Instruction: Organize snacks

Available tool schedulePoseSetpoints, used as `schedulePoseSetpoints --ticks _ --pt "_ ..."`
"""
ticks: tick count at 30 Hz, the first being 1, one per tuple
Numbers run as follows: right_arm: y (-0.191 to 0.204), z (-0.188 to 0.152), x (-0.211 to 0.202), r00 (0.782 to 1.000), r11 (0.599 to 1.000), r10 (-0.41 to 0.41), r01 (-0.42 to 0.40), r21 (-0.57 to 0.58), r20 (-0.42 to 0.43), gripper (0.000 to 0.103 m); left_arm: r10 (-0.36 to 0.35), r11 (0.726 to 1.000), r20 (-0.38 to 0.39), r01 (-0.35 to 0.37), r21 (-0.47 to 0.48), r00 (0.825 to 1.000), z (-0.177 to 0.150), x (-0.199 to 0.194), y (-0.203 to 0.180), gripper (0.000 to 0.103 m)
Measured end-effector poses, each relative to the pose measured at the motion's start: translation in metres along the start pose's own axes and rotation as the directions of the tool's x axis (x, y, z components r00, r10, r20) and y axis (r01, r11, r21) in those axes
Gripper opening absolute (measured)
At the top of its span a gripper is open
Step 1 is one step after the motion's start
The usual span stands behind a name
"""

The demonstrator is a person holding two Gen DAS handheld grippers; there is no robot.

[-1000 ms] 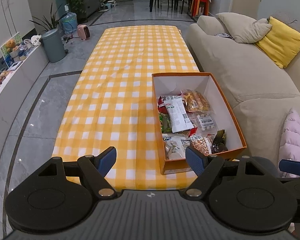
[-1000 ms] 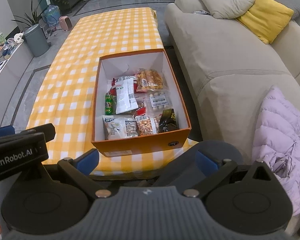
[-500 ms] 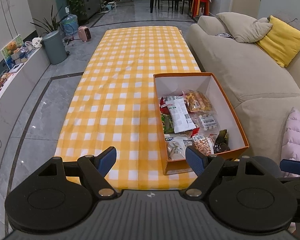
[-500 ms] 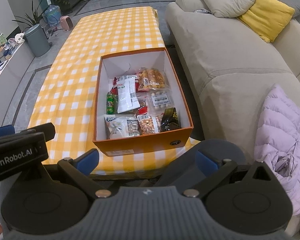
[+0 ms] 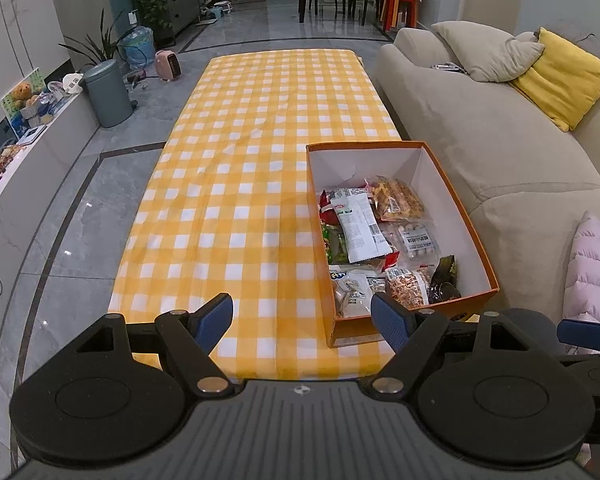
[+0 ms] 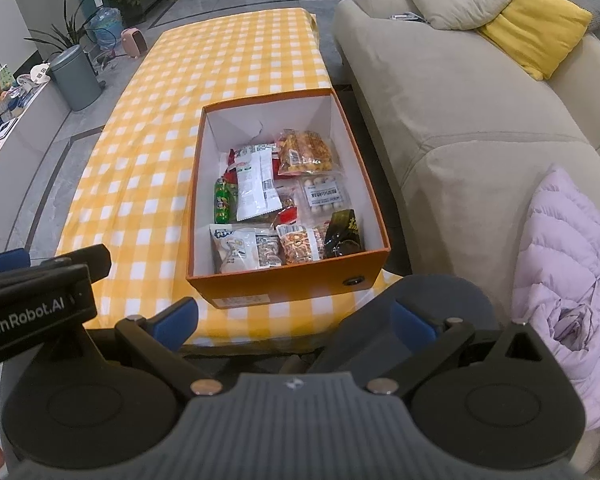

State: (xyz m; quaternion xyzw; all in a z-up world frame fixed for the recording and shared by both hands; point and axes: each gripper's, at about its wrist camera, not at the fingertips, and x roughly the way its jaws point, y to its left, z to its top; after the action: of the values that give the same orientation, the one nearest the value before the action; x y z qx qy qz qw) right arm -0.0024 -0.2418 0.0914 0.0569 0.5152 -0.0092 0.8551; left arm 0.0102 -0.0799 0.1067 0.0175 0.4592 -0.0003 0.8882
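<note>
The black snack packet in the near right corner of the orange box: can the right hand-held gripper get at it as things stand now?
Probably yes. The orange box has no lid, the black snack packet lies uncovered on top, and the right hand-held gripper is open and empty. Only the near box wall stands between them, so it should come from above.

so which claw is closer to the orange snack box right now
Right, though only slightly. The right claw hangs open just short of the orange snack box, centred on its near wall. The left claw, also open, sits off its left near corner, over the checked cloth.
</note>
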Motion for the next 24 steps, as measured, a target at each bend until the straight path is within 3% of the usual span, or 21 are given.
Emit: schedulePoseSetpoints --ticks 24 --pt "0.0002 -0.0009 0.0024 1.000 1.000 0.008 -0.008 -0.001 -0.003 0.100 -0.008 1.000 -0.013 0.008 -0.003 1.000 -0.0039 0.0039 0.0019 0.092"
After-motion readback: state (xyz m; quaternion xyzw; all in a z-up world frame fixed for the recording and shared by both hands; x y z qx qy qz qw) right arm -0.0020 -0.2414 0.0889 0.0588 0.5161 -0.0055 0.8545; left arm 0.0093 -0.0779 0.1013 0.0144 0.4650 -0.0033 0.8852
